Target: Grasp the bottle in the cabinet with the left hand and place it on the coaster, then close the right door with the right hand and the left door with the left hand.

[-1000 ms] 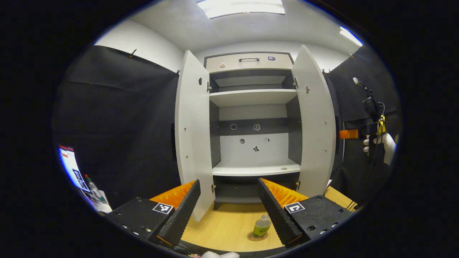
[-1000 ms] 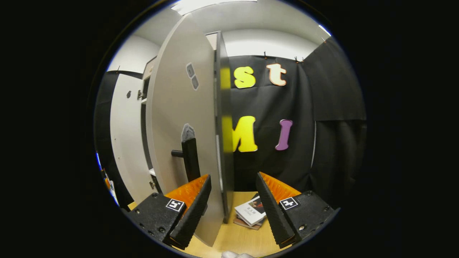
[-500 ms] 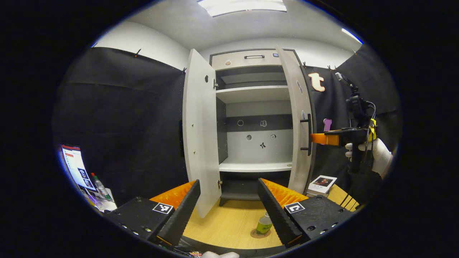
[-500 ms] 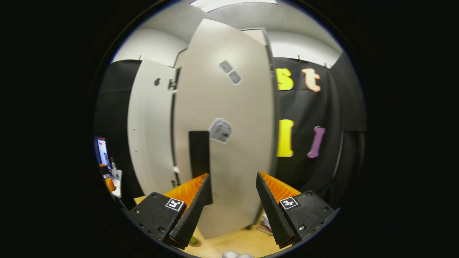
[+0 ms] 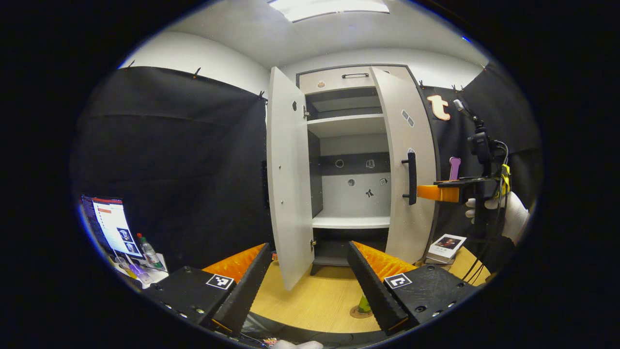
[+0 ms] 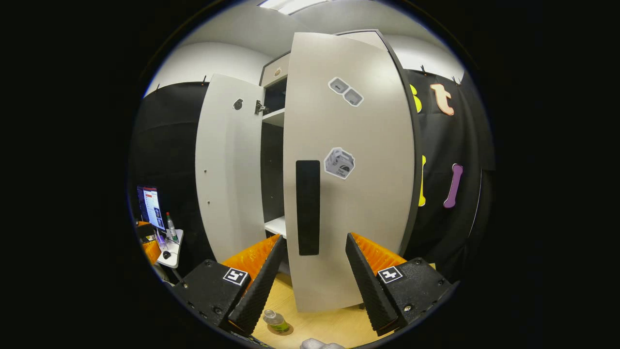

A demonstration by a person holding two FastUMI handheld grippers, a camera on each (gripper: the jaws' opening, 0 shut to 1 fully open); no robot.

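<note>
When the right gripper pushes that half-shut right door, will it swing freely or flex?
The right door looks like a rigid flat panel hung on side hinges, so it should probably swing rather than flex. A tall slab, it likely carries some momentum; easing it in seems wise. The right gripper, jaws open, faces its handle.

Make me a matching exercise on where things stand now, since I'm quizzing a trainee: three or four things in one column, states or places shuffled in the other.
Things:
1. bottle
2. right door
3. left door
4. books

States or places:
a. wide open
b. on the table, right of the cabinet
c. on the coaster
d. partly swung shut, right gripper at its front

Pairs: 1-c, 2-d, 3-a, 4-b
</note>
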